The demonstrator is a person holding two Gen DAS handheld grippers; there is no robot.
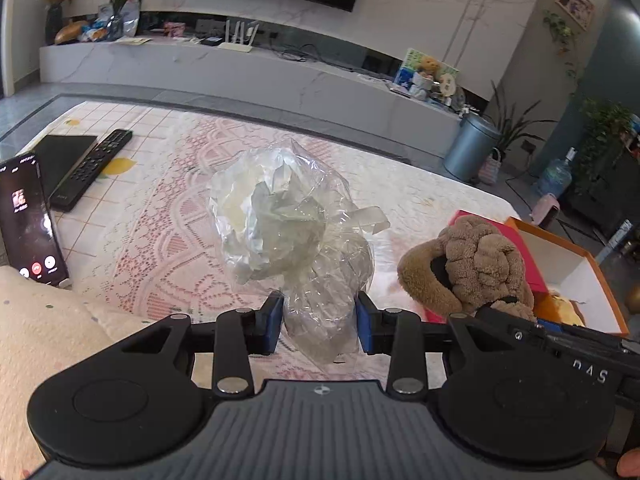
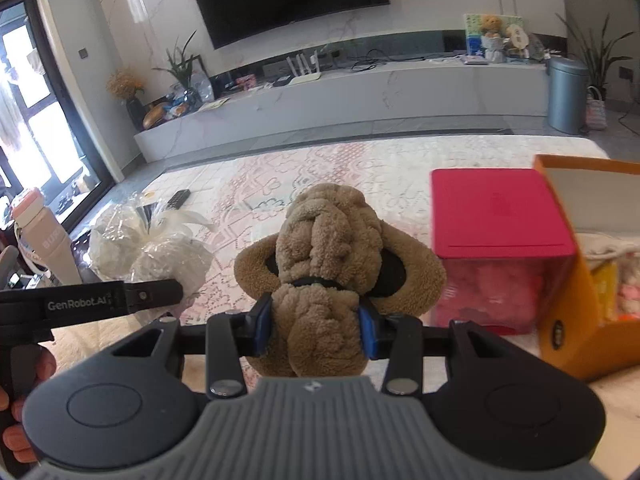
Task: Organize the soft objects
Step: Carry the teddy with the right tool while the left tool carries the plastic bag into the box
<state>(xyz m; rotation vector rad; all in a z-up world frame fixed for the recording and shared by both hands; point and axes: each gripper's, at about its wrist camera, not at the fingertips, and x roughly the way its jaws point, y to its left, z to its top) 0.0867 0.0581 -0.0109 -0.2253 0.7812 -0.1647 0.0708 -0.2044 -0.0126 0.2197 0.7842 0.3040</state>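
On my left wrist view, the left gripper [image 1: 319,322] has its blue pads clamped on the neck of a crumpled clear plastic bag [image 1: 280,220], which bulges out ahead of the jaws above the lace-covered table [image 1: 160,240]. On my right wrist view, the right gripper [image 2: 316,328] grips a brown plush dog [image 2: 328,256] by its body, near the pink box [image 2: 496,212] and orange box [image 2: 568,280] at the table's right edge.
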